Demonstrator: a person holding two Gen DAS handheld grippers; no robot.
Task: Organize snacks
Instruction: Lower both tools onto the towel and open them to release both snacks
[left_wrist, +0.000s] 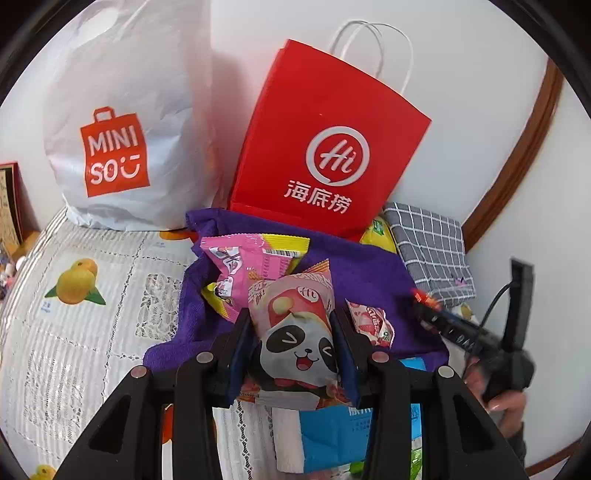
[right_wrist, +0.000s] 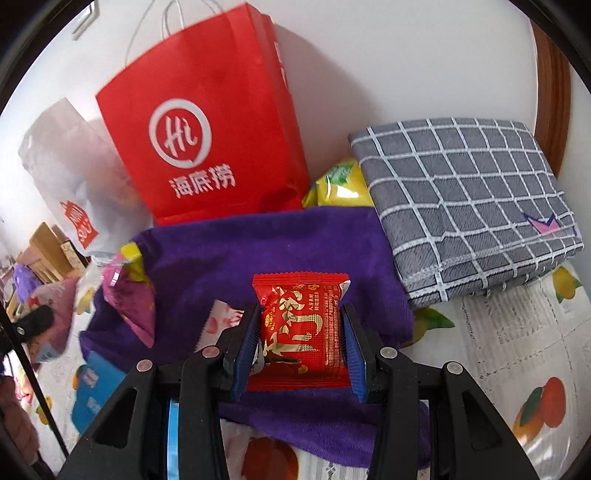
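My left gripper (left_wrist: 293, 314) is shut on a pink panda snack packet (left_wrist: 295, 332), held above a purple cloth (left_wrist: 369, 269). On that cloth lie a pink and yellow packet (left_wrist: 255, 258) and a small strawberry packet (left_wrist: 371, 323). My right gripper (right_wrist: 299, 314) is shut on a red snack packet (right_wrist: 301, 332) over the same purple cloth (right_wrist: 266, 243). In the left wrist view the right gripper (left_wrist: 424, 297) shows at the right edge, blurred, with a hand behind it. A red paper bag (left_wrist: 325, 140) stands behind the cloth.
A white MINISO plastic bag (left_wrist: 118, 122) leans on the wall at left. A folded grey checked cloth (right_wrist: 469, 199) lies at right, with a yellow packet (right_wrist: 340, 184) beside the red paper bag (right_wrist: 207, 122). A blue packet (left_wrist: 332, 435) sits near the front. The fruit-print tablecloth (left_wrist: 74, 295) covers the table.
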